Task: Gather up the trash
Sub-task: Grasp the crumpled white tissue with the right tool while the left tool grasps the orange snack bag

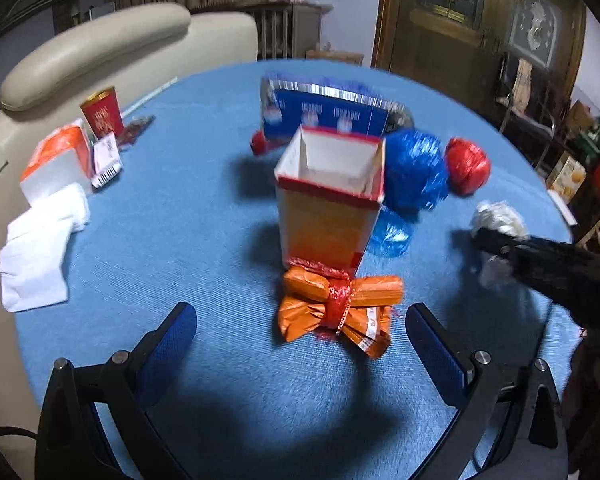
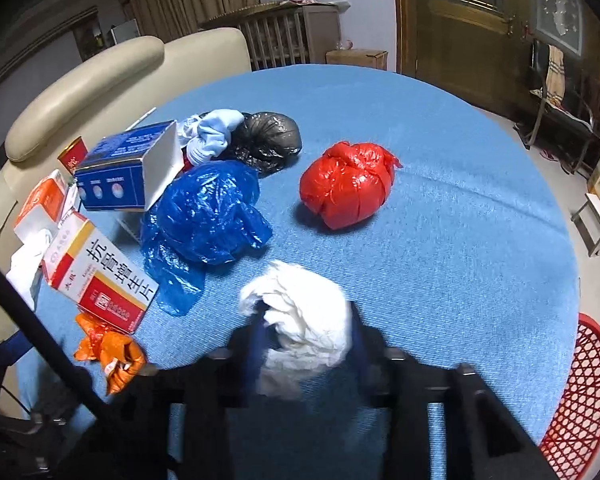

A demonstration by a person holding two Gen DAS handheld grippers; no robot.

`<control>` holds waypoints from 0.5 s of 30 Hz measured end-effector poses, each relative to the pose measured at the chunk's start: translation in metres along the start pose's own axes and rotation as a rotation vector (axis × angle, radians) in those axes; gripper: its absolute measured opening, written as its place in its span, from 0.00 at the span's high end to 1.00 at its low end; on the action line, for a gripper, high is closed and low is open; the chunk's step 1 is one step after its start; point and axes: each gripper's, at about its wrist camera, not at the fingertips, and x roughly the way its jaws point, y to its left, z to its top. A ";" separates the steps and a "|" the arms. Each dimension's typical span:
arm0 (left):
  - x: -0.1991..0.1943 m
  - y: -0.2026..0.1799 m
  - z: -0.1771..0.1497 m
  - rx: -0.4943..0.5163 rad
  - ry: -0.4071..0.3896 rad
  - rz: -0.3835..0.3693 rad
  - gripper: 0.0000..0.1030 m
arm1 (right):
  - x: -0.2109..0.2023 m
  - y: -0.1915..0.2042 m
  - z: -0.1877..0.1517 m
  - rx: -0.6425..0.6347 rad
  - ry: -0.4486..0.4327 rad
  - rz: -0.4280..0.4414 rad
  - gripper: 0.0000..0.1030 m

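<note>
Barely started — my right gripper is pinched on the white tissue wad, left gripper wide over the orange wrapper; bags and boxes all on the table, red basket beside it

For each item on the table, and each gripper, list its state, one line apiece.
Left gripper: open, empty.
Right gripper: shut on white wad.
Medicine box: upright, top open.
Red bag: knotted shut.
Blue bag: crumpled, loose.
Orange wrapper: tied with ribbon.
</note>
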 end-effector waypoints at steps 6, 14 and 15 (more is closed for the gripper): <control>0.015 -0.009 0.004 0.020 0.038 0.034 0.01 | -0.006 -0.009 -0.004 0.015 -0.001 0.020 0.68; 0.017 -0.021 0.003 0.065 0.080 -0.004 0.31 | -0.013 -0.006 -0.012 0.020 -0.003 0.039 0.68; 0.016 -0.023 0.003 0.068 0.081 -0.009 0.37 | -0.014 -0.005 -0.013 0.019 -0.003 0.039 0.68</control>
